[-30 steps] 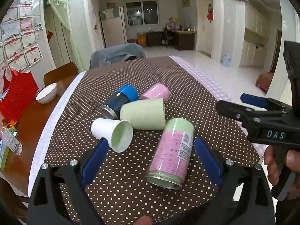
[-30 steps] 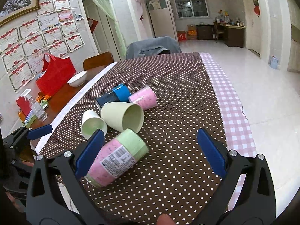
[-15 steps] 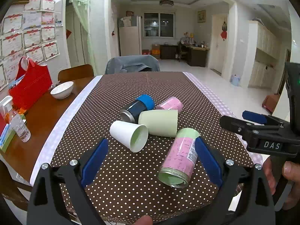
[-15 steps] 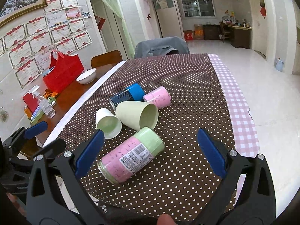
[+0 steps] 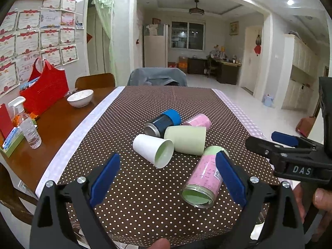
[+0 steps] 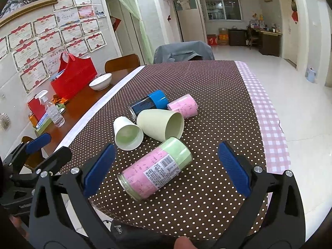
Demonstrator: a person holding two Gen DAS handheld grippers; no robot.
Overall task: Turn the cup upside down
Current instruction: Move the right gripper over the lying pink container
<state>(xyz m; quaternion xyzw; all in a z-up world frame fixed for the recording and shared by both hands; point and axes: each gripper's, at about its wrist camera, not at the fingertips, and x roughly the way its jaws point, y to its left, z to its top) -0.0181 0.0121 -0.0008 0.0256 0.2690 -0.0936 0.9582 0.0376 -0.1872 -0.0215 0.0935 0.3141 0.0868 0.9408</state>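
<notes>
Five cups lie on their sides in a cluster on the counter (image 5: 128, 112), which is covered by a brown polka-dot cloth. The white paper cup (image 5: 153, 150) (image 6: 127, 133) lies at the left, touching the pale green cup (image 5: 186, 142) (image 6: 160, 124). The pink-and-green cup (image 5: 204, 178) (image 6: 154, 169) lies nearest; the blue-capped cup (image 5: 162, 122) and pink cup (image 5: 198, 120) lie farthest. The left tool (image 5: 166, 178) and right tool (image 6: 166, 167) are both spread wide, empty, above the near counter edge.

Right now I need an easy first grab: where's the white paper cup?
White paper cup lies on its side left of the pale green cup, touching it, mouth toward the camera.
</notes>
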